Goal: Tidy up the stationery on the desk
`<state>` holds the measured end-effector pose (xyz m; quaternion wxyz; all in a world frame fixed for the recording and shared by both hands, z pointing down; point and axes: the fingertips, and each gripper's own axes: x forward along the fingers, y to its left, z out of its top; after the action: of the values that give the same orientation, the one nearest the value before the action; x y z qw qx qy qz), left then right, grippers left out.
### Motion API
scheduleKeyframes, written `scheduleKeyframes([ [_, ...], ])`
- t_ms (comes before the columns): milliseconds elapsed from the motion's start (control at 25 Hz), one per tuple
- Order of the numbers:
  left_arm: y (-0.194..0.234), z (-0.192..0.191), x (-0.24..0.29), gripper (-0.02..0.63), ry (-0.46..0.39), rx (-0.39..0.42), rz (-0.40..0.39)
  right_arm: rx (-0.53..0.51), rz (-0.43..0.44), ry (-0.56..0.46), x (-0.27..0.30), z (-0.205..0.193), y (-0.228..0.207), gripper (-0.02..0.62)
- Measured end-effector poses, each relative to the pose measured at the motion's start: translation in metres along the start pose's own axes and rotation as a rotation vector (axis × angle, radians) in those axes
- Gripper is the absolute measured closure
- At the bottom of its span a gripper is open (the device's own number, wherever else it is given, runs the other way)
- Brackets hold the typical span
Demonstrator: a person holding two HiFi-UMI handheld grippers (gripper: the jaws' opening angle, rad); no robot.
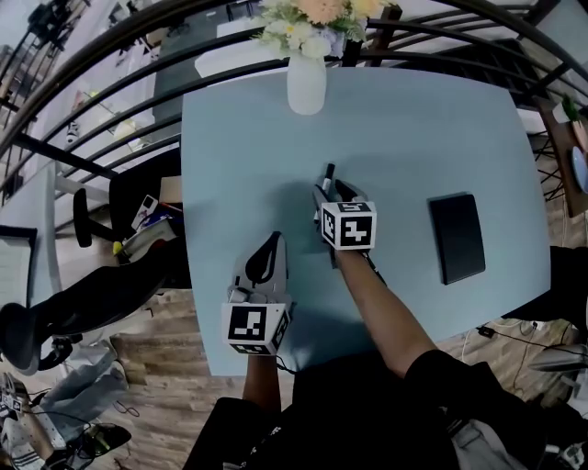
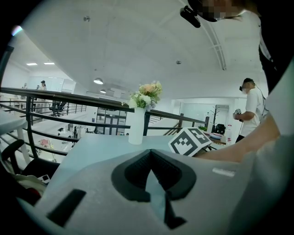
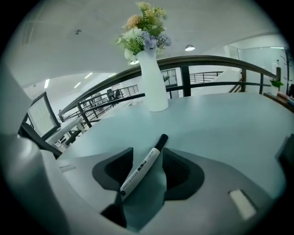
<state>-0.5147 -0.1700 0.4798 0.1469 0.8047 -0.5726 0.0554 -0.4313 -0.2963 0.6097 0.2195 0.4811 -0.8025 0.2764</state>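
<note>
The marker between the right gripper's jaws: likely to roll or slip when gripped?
The marker looks round and seems to lie on the smooth table, so a nudge would probably roll it. It seems stiff and light. It sits slantwise between the right gripper's open jaws, so closing them may swivel it first.

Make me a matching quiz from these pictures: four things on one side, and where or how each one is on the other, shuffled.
1 marker
2 vase
3 black pad
4 left gripper

A shut, empty
B far edge of the table, holding flowers
C between the right gripper's open fingers
D flat, on the table's right in the head view

Pairs: 1-C, 2-B, 3-D, 4-A
</note>
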Motion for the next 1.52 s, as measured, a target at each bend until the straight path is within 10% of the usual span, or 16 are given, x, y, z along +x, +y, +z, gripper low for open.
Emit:
scheduleKeyframes([
  [840, 0.005, -0.001, -0.005, 0.612, 0.000, -0.012, 0.024, -0.182, -0.037, 0.131, 0.001, -0.019, -0.005, 0.502],
  [1520, 0.002, 0.005, -0.011, 0.612, -0.012, 0.005, 0.042, -0.173, -0.006, 0.029, -0.026, -0.005, -0.005, 0.512],
])
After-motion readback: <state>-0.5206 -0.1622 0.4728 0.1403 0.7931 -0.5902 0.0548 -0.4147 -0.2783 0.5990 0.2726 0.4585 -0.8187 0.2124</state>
